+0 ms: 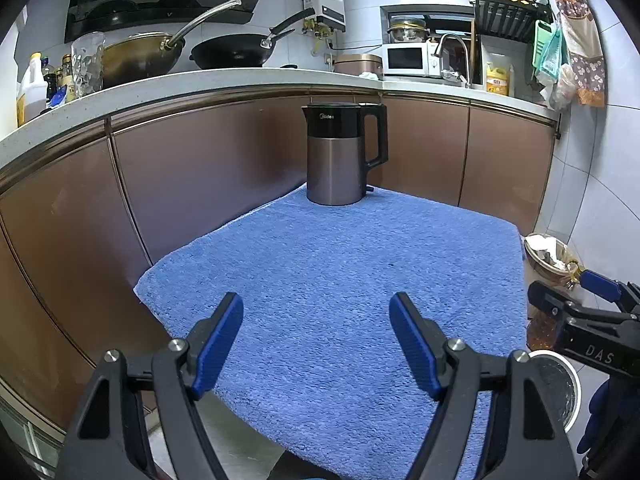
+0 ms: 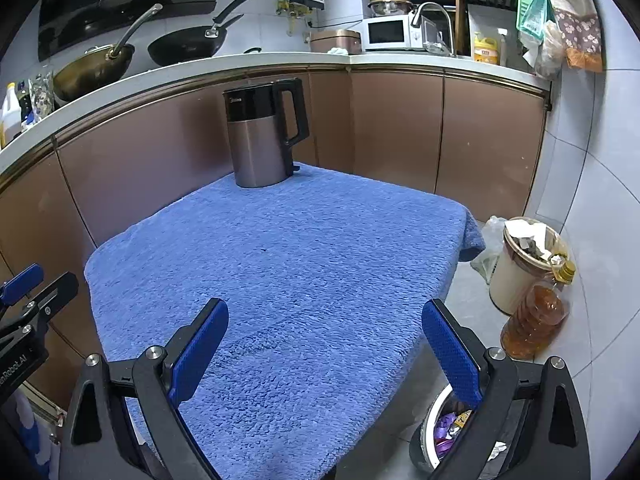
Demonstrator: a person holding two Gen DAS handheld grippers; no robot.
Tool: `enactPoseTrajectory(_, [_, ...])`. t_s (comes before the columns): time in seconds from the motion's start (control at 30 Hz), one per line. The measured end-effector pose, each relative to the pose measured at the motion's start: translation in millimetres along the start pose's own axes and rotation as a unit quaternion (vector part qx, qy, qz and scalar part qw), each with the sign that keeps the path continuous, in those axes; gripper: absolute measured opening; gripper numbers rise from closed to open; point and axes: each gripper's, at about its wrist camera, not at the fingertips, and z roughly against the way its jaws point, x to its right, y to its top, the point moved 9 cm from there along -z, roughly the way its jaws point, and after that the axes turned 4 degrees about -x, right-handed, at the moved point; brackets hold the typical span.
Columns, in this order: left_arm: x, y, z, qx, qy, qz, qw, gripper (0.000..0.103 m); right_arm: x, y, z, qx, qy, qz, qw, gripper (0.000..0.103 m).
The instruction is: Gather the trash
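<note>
My left gripper (image 1: 316, 300) is open above the near part of a blue towel (image 1: 340, 248), with nothing between its blue pads. My right gripper (image 2: 325, 308) is also open and empty, over the towel's (image 2: 280, 264) near right side. Each gripper shows at the edge of the other's view, the right gripper (image 1: 568, 288) on the right and the left gripper (image 2: 42, 282) on the left. On the floor under my right finger stands a metal bowl (image 2: 430, 436) holding purple wrappers and scraps of paper. A cream bin (image 2: 516, 280) stuffed with crumpled paper stands further right.
A steel and black kettle (image 1: 340, 152) stands at the towel's far edge, in front of brown cabinet doors (image 1: 200, 168). A bottle of amber oil (image 2: 536, 320) stands beside the cream bin. The worktop (image 1: 240, 80) behind carries woks, bottles and a microwave.
</note>
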Motion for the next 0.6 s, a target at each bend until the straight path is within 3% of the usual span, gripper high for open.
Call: enactPoseTrajectory(0.6, [8.3, 8.1, 0.3, 0.011, -0.006, -0.006, 0.9999, 0.074, 18.9, 4.2, 9.1, 0.017, -0.024, -0.022, 0.999, 0.096])
